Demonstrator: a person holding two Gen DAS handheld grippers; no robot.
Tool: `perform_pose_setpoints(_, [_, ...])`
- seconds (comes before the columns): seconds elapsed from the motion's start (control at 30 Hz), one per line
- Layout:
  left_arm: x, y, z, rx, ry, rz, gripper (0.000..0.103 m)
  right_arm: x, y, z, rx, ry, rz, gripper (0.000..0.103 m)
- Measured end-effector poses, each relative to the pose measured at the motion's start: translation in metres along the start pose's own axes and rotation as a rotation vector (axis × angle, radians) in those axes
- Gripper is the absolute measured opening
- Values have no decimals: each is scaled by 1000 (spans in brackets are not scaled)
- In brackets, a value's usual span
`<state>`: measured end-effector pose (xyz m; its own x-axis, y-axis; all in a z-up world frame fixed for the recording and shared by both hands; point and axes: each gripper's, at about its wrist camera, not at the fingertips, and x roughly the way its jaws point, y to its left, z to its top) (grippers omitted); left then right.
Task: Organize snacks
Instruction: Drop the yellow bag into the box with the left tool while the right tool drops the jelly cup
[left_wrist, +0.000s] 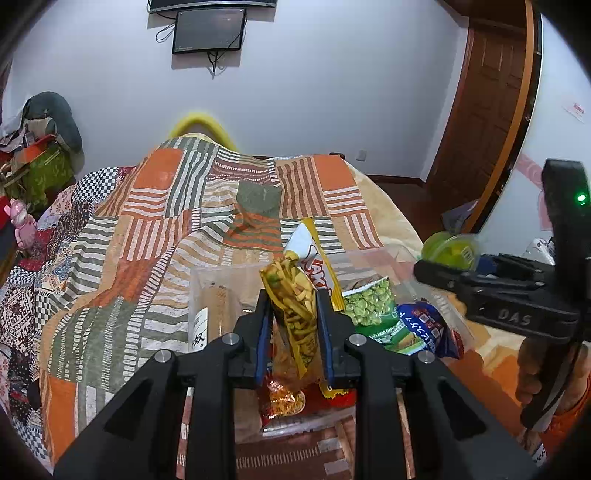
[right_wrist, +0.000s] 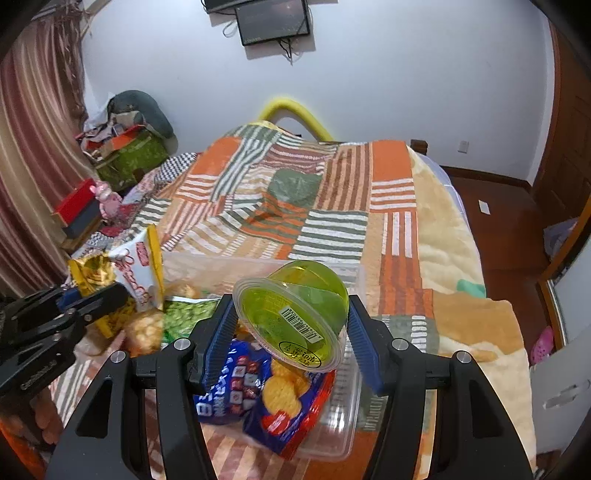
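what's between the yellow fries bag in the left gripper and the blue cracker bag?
The green peas bag lies between the fries bag and the blue cracker bag, clearest in the left wrist view.

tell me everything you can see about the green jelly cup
The green jelly cup is a clear plastic tub of yellow-green jelly with a sealed film lid bearing a barcode. It is tipped, lid facing the camera, clamped between the right gripper pads, above the clear plastic bin and a blue cracker bag.
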<state>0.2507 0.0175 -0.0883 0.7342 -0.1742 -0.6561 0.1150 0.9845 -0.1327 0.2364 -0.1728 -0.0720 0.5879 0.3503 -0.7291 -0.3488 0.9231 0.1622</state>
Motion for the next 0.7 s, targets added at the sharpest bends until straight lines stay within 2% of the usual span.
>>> perform_pose_setpoints(0.2, [6, -1, 0, -2, 13, 12, 30, 7, 2, -5, -27, 29, -29, 56])
perform_pose_setpoints(0.33, [8, 1, -4, -13, 28, 14, 46, 3, -2, -6, -30, 29, -24, 56])
perform_pose_setpoints(0.7, [-13, -4, -12, -2, 11, 1, 47, -19, 8, -10, -93, -3, -35, 57])
